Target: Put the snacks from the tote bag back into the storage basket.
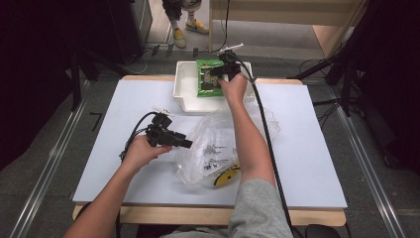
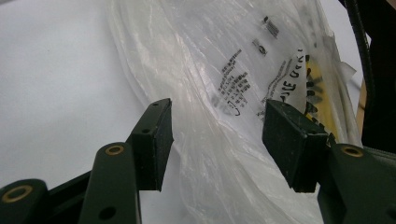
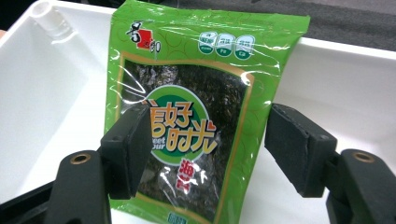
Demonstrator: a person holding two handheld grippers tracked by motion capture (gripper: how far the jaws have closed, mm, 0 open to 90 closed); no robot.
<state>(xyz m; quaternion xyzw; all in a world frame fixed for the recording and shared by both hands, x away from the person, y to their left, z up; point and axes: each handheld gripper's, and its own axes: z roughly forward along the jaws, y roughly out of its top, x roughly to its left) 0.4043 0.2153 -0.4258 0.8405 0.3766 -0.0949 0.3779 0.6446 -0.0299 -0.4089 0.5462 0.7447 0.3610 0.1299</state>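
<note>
A green seaweed snack packet (image 3: pixel 196 93) leans inside a white tray (image 1: pixel 184 91) at the table's back middle. My right gripper (image 3: pixel 205 140) is open, one jaw on each side of the packet (image 1: pixel 207 79), and neither pad presses it. A crumpled clear plastic bag (image 1: pixel 218 144) with black print lies in the middle of the table, something yellow (image 1: pixel 225 177) showing inside it near the front. My left gripper (image 1: pixel 187 144) sits at the bag's left edge. In the left gripper view its jaws stand open with folds of the bag (image 2: pixel 219 93) between them.
The white tabletop (image 1: pixel 307 148) has bare room at the left and right. A black cable (image 1: pixel 265 129) runs along the right forearm. Beyond the table are a person's feet in yellow shoes (image 1: pixel 188 27), a wooden frame (image 1: pixel 277 15) and dark stands on both sides.
</note>
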